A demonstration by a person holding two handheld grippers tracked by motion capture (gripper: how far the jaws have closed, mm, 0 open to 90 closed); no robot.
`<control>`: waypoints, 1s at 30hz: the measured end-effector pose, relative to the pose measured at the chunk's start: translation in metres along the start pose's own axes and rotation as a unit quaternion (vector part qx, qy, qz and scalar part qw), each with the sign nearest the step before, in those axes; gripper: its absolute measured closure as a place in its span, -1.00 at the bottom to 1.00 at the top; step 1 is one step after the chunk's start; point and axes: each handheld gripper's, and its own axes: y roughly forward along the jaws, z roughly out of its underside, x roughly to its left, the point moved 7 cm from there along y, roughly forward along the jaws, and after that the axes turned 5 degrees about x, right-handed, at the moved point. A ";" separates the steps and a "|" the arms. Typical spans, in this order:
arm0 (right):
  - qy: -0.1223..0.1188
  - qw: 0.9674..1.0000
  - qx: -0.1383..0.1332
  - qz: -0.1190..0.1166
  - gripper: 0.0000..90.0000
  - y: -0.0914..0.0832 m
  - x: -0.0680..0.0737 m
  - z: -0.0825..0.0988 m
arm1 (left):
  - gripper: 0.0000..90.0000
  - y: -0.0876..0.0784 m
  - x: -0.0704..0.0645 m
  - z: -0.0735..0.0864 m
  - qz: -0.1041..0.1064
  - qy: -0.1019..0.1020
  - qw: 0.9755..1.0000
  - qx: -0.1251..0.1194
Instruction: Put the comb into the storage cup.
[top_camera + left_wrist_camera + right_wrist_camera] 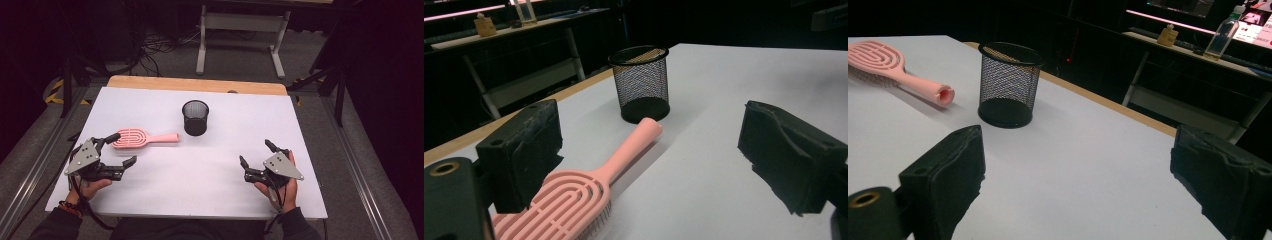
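Plainly, from the high view the pink hairbrush (142,138) lies flat just ahead of the left gripper (121,148), jaws apart, nothing held; the right gripper (257,152) sits well off, also spread. In the left gripper view the brush (589,190) looks light, stiff plastic — probably slick; its narrow handle beyond the jaws suits pinching. In the right gripper view the mesh cup (1009,84) stands ahead-left, upright.

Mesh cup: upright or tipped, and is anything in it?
Upright and empty. The mesh cup stands on its base with its open rim up, and the pink hairbrush lies flat on the table beside it.
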 end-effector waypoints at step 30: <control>-0.032 0.998 0.051 -0.015 -0.81 0.014 0.010 0.015 | 0.99 0.119 0.028 -0.007 -0.017 -0.045 0.981 0.190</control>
